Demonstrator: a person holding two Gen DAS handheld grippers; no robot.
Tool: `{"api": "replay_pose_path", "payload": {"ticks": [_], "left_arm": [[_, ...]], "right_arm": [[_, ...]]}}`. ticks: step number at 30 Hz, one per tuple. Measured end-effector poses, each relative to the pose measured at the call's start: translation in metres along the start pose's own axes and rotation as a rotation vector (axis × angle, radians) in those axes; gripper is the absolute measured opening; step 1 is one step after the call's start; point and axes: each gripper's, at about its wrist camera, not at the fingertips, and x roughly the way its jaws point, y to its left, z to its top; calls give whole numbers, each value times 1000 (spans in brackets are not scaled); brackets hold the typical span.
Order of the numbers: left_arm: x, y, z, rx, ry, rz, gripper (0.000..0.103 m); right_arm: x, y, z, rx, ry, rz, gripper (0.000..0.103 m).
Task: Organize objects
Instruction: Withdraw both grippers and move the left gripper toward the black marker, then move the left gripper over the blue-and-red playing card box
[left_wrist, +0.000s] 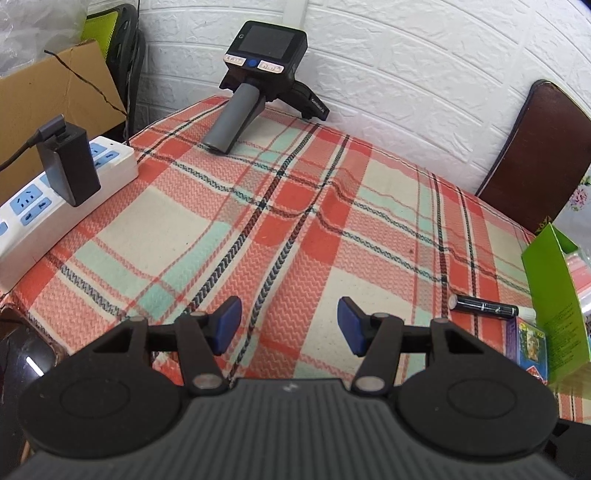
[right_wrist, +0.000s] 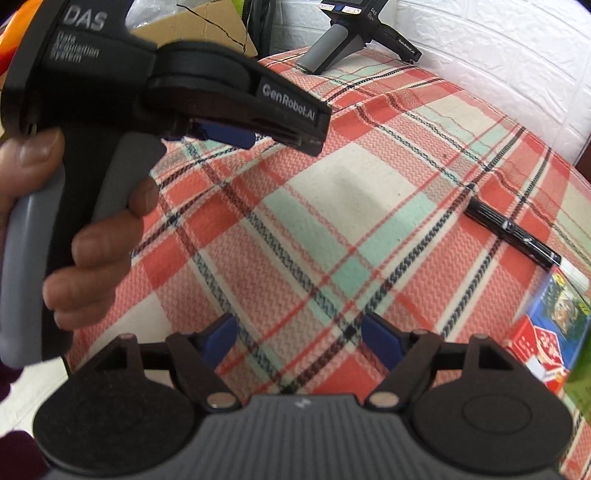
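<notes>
The left gripper (left_wrist: 290, 325) hangs over the plaid-covered bench (left_wrist: 280, 229) at the bottom centre of the left wrist view, its blue-padded fingers (left_wrist: 229, 321) standing apart with only cloth showing between them. The right gripper (right_wrist: 299, 341) sits at the bottom centre of the right wrist view, its fingers (right_wrist: 380, 339) likewise spread wide and empty over the cloth. In that same view the left gripper's black body fills the upper left, held by a hand (right_wrist: 92, 236) wrapped round its grey handle. The task's things lie at the right edge of both views: a black pen (left_wrist: 484, 307) lies flat on the cloth at lower right of the left wrist view, and at right of centre in the right wrist view (right_wrist: 511, 236). Just beside its far end lies a small colourful box (left_wrist: 528, 343), next to an upright green carton (left_wrist: 554, 306) with its flap open. A spare handheld gripper device (left_wrist: 266, 70) with a screen rests at the top centre, against the white brick-patterned wall (left_wrist: 406, 74). At the left of the left wrist view a white power strip (left_wrist: 55, 206) carries a black plugged-in adapter (left_wrist: 68, 162), with cardboard (left_wrist: 48, 92) behind it. A dark brown chair back (left_wrist: 535, 151) stands at the upper right.
</notes>
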Motion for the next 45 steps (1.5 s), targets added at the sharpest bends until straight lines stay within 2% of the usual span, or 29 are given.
{"api": "replay_pose_path", "payload": {"ticks": [4, 8, 11, 18, 21, 28, 31, 34, 36, 37, 40, 45], "left_arm": [[3, -1, 1, -2, 4, -8, 60], [2, -9, 1, 13, 10, -55, 59], [3, -29, -2, 72, 24, -124, 59], [9, -94, -12, 215, 104, -342, 60], [16, -120, -17, 274, 149, -409, 60], [41, -156, -24, 325, 243, -474, 61], [40, -162, -28, 337, 227, -476, 63], [36, -166, -30, 341, 238, -504, 51], [32, -167, -31, 349, 222, -477, 51], [31, -165, -31, 344, 221, -470, 51], [29, -153, -30, 303, 238, -461, 51], [12, -132, -33, 262, 221, -441, 50]], "right_arm": [[2, -6, 5, 18, -36, -1, 75], [-16, -16, -16, 27, -194, -90, 74], [-30, -24, -42, 46, -290, -184, 69], [-50, -57, -78, 239, -381, -320, 65], [-51, -67, -84, 279, -377, -349, 65], [-37, -93, -86, 358, -330, -341, 68], [-33, -97, -83, 355, -346, -336, 70], [-31, -95, -76, 346, -344, -322, 68], [-29, -93, -74, 345, -337, -324, 64], [-30, -93, -74, 350, -337, -319, 59], [-34, -88, -73, 352, -333, -300, 51], [-41, -68, -72, 315, -342, -278, 49]]}}
